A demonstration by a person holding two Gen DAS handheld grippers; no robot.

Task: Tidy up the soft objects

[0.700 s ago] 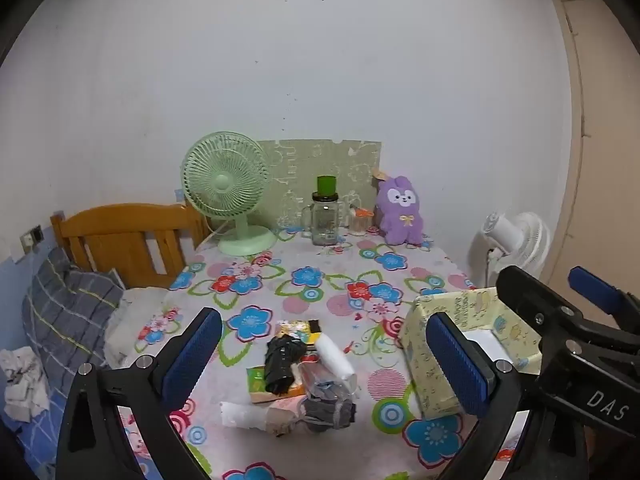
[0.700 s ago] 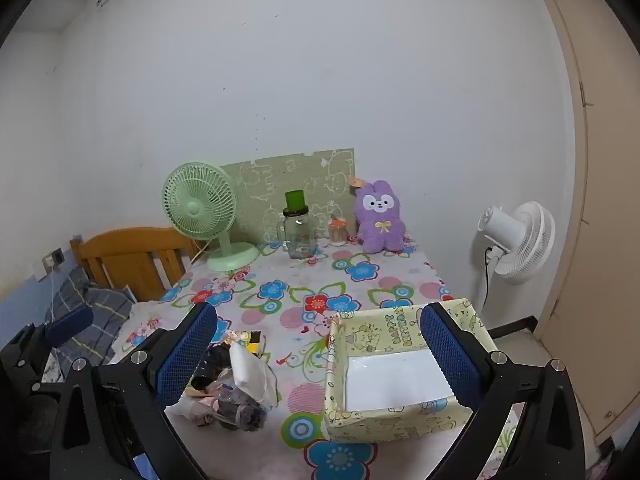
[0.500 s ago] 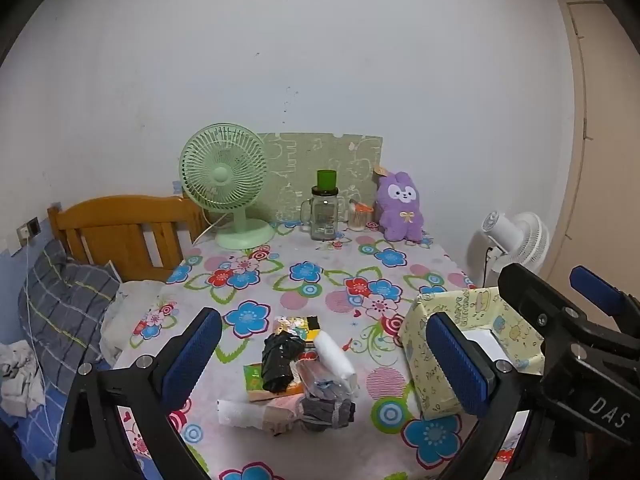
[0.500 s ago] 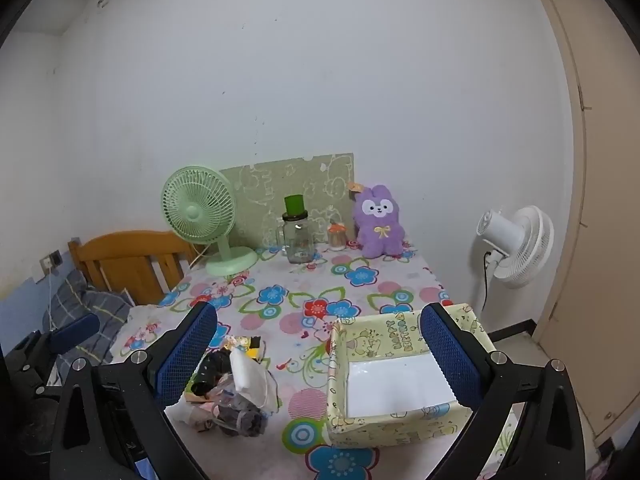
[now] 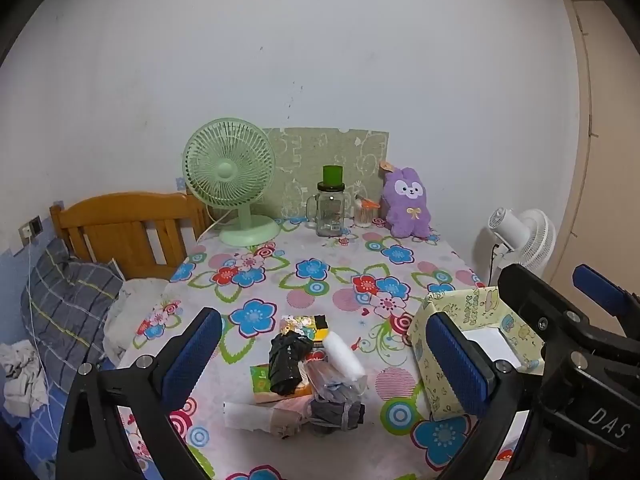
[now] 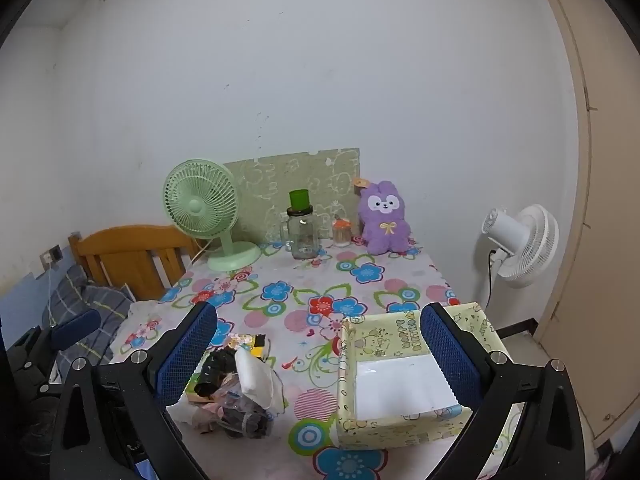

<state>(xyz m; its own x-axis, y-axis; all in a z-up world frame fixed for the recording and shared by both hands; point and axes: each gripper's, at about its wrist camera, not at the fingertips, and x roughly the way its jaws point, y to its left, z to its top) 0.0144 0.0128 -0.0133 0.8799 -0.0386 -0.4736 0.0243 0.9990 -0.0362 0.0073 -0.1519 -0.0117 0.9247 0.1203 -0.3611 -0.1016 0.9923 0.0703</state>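
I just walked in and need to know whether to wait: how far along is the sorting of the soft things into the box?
Nothing looks done: the yellow box shows only its white bottom. Nothing is in hand; the left gripper and right gripper hover with jaws open and empty. Left: the whole pile of soft items, beside the box on the floral tablecloth.

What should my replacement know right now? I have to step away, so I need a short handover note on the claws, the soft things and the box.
Left claw: open, empty, above the near table edge.
Right claw: open, empty, likewise.
Soft things: a pile of small rolled and bagged items lies on the flowered tablecloth, left of the yellow box.
Box: open, nothing inside but its white bottom.
Done: nothing packed yet.
Left: likely move every item from the pile into the box.
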